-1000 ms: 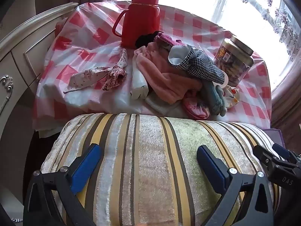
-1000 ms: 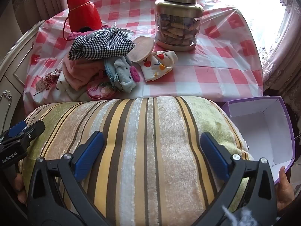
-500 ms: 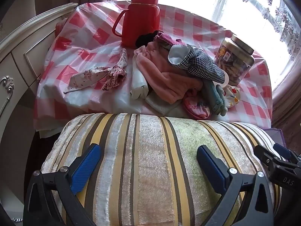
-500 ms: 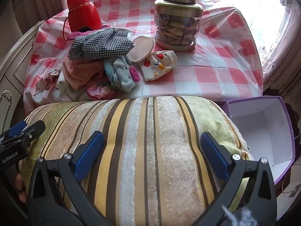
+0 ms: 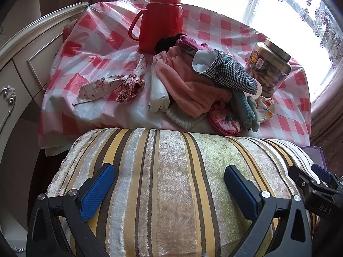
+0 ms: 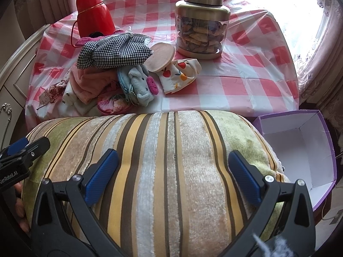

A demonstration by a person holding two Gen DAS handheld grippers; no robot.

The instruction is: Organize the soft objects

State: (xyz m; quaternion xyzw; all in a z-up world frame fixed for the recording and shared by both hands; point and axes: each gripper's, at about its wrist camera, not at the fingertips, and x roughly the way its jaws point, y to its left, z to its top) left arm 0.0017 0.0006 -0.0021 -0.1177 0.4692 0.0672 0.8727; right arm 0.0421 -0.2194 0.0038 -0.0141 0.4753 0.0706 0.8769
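A big striped velvet cushion (image 5: 171, 182) fills the foreground of both views (image 6: 163, 171). My left gripper (image 5: 169, 184) is spread wide with both blue pads pressed on the cushion's left part. My right gripper (image 6: 173, 175) is spread wide the same way on its right part. Behind it, on a red-checked table (image 6: 246, 81), lies a heap of soft things: a pink fleece (image 5: 188, 85), a black-and-white checked cloth (image 6: 113, 51), a small blue plush pouch (image 6: 137, 83), a fruit-print cloth (image 6: 180, 75) and a floral cloth (image 5: 111, 85).
A red thermos (image 5: 160, 19) and a gold-lidded jar (image 6: 201, 25) stand at the back of the table. An open purple box with a white inside (image 6: 300, 150) sits low at the right. A cream cabinet (image 5: 19, 68) stands to the left.
The purple box has shifted a little and the hand beside it is gone from the right wrist view. Both grippers and the cushion have barely moved.
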